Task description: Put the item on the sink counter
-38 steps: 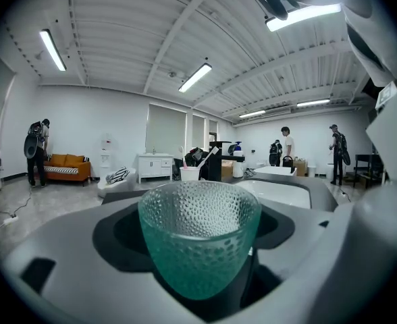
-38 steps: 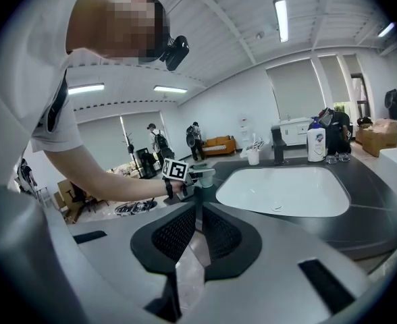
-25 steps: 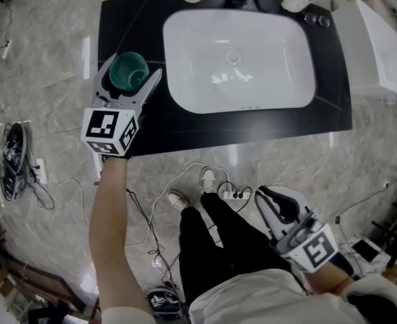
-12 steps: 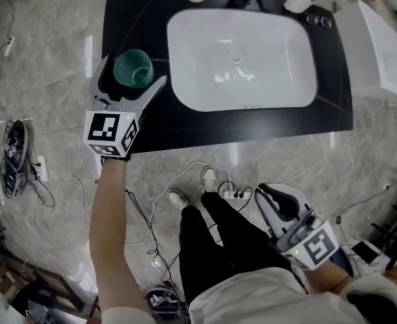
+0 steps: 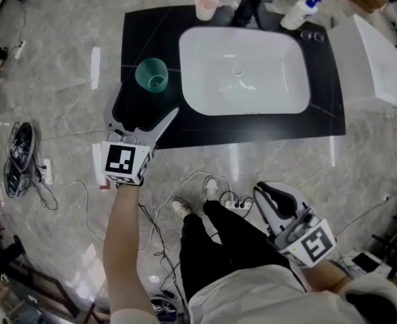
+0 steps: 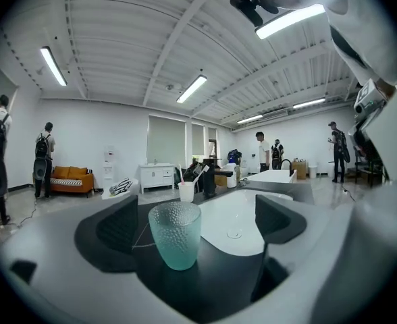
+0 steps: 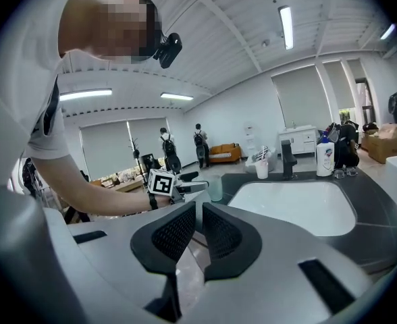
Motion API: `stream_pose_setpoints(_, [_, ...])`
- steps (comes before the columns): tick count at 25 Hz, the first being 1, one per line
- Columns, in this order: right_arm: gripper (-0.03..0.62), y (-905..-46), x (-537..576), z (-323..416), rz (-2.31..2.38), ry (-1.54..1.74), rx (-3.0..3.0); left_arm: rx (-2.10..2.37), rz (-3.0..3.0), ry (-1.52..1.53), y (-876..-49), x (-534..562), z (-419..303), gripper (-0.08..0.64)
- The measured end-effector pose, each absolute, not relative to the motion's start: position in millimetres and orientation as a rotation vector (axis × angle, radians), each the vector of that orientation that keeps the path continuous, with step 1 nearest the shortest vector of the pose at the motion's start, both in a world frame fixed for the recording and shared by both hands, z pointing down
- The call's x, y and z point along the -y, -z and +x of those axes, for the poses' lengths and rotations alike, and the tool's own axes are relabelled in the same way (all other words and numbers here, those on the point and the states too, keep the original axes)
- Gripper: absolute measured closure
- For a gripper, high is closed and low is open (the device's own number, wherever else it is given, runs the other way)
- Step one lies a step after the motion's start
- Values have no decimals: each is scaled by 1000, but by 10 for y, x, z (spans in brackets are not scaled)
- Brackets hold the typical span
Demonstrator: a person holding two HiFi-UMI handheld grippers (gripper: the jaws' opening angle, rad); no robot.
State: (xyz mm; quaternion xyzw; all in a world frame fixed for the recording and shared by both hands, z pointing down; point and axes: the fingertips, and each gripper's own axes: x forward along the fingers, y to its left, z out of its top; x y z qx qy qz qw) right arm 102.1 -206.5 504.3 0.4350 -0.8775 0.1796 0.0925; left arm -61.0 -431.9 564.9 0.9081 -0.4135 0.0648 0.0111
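My left gripper (image 5: 146, 111) has its jaws spread wide. They have just been opening, and nothing is gripped. The cup (image 5: 151, 75) stands upright on the black desk (image 5: 144, 25), just left of the white basin (image 5: 246, 73) and well inside the desk's front edge. In the head view it sits just ahead of my jaw tips, in line with the gap. In the left gripper view it shows between the two dark pads (image 6: 117, 227) and touches neither. It is pale green with a pebbled wall, and it looks empty.

My right gripper (image 5: 269, 196) hangs low beside my legs, over the floor (image 5: 50, 79) and well apart from the desk. Its jaws are closed, the ribbed pads (image 7: 175, 233) all but meeting, with nothing between them.

At the back of the desk a pink tumbler (image 5: 205, 7) stands near the basin's far left corner, with something thin sticking up from it. Just right of it rises a dark tap (image 5: 247, 5), and further right a white bottle (image 5: 298, 12) with a blue top. A white fixture (image 5: 374, 59) stands beside the right end of the desk. On the marble floor by my feet lies a power strip (image 5: 235, 196) among loose cables.
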Motion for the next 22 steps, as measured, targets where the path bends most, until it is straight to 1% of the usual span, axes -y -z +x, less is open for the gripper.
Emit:
stream_pose_setpoints(4, [538,-4764,2010,865,1290,-501,2666,1264,2858,-197,-5314,4089,-650,32])
stream_pose_setpoints(14, [538,-4116,1850,681,1299,-380,2803,1364,2834,-157,-4703,3527,-837,255])
stream_pose_setpoints(18, [538,-3910,1810,752,1322,-318,2816,1365,2792,-154,-4636,3253,-852,295])
stream_pose_setpoints(22, [538,-3761,1802,759,1338,-291,2842,1415,2753,-108,-4584,3030,-918,383])
